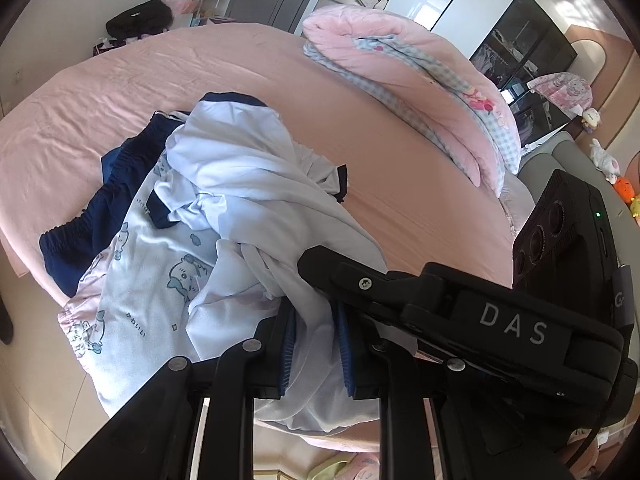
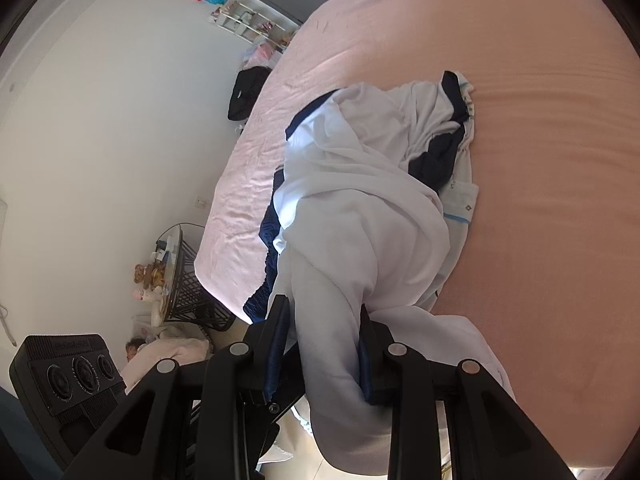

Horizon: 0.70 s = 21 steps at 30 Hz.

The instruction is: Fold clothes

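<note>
On pink bed: left gripper and right gripper jaws both clenched on white garment.

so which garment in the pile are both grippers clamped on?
The white garment with navy trim, pinched by left gripper and right gripper; the cartoon-print pajamas and navy shorts lie untouched.

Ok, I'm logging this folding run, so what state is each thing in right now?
White shirt: crumpled, gripped at two spots.
Left tool: shut on the white shirt.
Right tool: shut on the white shirt.
Printed garment: rumpled, under the shirt.
Navy shorts: bunched on the bed.
Pink quilt: folded.
</note>
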Each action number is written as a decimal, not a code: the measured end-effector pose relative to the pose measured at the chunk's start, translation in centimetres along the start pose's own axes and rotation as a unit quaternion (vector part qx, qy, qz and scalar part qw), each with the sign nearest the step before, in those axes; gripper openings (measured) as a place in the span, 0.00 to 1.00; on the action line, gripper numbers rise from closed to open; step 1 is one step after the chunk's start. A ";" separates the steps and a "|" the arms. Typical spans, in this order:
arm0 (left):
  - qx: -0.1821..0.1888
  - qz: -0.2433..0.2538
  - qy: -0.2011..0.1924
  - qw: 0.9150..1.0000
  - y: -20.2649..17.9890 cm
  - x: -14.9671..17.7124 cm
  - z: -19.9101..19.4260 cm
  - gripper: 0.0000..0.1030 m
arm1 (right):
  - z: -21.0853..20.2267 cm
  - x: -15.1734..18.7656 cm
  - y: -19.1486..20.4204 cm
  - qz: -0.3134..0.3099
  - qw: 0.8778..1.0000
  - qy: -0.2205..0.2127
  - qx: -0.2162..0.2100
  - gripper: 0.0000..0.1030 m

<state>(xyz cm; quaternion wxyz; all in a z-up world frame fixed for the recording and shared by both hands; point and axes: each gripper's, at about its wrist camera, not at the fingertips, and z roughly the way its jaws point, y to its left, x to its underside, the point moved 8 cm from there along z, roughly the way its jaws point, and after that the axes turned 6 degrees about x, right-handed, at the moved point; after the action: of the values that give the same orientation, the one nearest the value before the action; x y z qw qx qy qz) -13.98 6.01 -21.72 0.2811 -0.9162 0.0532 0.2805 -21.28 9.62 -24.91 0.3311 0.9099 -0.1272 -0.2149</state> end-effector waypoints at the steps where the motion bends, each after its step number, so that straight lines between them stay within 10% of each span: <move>1: 0.004 0.003 -0.004 1.000 -0.3 -0.3 -0.2 0.15 | -0.6 -0.2 0.1 -0.002 1.000 -0.007 -0.001 0.29; 21: 0.082 0.087 -0.034 0.992 -12.4 -4.1 -0.7 0.09 | -13.1 -4.1 0.1 -0.027 0.989 -0.141 0.035 0.26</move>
<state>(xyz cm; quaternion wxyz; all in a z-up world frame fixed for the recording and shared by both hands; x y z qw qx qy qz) -13.94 15.74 -13.03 0.3318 -0.8717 0.1461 0.3296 -18.64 18.25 -14.55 0.2718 0.8846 -0.1553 -0.3456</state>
